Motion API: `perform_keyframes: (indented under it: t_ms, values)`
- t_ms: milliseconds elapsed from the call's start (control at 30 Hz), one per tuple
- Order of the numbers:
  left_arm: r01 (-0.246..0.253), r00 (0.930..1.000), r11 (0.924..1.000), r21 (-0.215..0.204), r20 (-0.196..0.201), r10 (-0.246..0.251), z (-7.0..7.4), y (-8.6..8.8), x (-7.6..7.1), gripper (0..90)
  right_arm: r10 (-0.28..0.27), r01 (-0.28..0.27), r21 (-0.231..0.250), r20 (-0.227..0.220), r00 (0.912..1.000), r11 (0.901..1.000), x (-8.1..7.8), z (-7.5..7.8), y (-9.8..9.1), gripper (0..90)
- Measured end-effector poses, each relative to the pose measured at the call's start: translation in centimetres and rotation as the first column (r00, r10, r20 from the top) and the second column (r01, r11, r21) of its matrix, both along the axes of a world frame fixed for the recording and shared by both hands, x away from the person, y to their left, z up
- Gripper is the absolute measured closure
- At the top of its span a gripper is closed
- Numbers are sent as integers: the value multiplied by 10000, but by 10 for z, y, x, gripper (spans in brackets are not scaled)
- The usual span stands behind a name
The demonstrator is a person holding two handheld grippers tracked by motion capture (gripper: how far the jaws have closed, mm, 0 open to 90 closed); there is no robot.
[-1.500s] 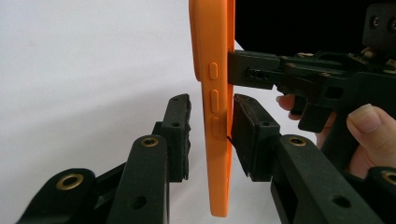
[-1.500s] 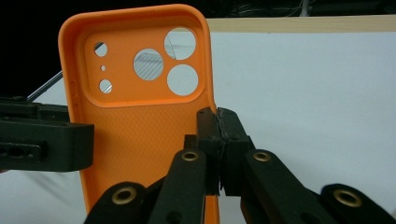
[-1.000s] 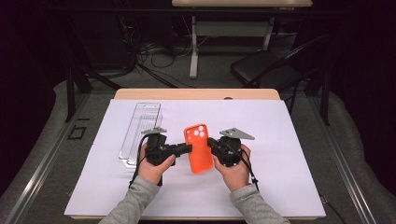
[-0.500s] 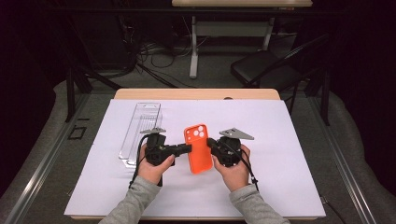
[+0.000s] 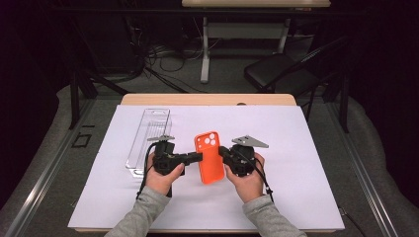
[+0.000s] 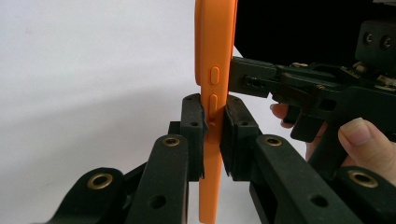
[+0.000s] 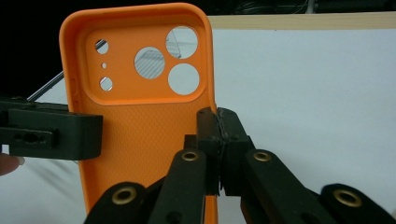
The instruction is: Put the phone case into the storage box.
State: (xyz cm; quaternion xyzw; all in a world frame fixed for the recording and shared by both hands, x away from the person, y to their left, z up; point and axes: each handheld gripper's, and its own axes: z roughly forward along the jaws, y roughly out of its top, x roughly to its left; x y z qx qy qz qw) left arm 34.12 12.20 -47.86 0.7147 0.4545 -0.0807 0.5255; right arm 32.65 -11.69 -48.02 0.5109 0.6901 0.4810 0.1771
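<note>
You have the orange phone case (image 5: pixel 209 158) lifted off the counter (image 5: pixel 306 197) and held between your two hands, one gripper on each long edge. The left gripper (image 6: pixel 214 133) has its fingers (image 6: pixel 192 126) pinching the case's side wall right at the button bumps; they have just been closing, and the case edge now sits clamped between them. The right gripper (image 7: pixel 217 140) has its fingers (image 7: pixel 205 135) pressed nearly together on the opposite wall, with only that thin rim of orange caught between the pads. In the right gripper view the case's hollow inside faces you, the camera cut-outs well above the fingers, and no phone sits in it. So the pick-up and the two-sided hold look done. What is left is a judgement: the clear plastic package (image 5: pixel 148 140) lies on the white sheet just beyond the left fingers, open and with nothing inside as far as the high view shows, so the likely remainder is to carry the case over and slide it in, then let go one side at a time.
</note>
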Motion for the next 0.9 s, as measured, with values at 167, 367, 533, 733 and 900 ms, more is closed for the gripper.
perform_keyframes:
  t_ms: [167, 367, 533, 733, 900]
  values:
    - [15, 10000, 10000, -61, -67, -15, 0, 1, 0, 805, 23, -23, 18, -14, 10000, 10000, 0, 0, 0, 888]
    - [-22, 10000, 9999, -110, -74, 22, 0, 1, 0, 807, 41, -41, 37, -10, 10000, 10000, 0, 0, 0, 887]
    - [-37, 9999, 9999, -131, -107, 36, 0, 1, 0, 807, 57, -57, 44, -5, 10000, 10000, 0, 0, 0, 886]
    - [-57, 9999, 9999, -142, -111, 55, -1, 1, 0, 808, 57, -57, 41, -12, 10000, 10000, 0, 0, 0, 886]
    - [-36, 9999, 9999, -168, -127, 34, -1, 2, 0, 808, 69, -69, 46, 1, 10000, 10000, 0, 0, 0, 885]
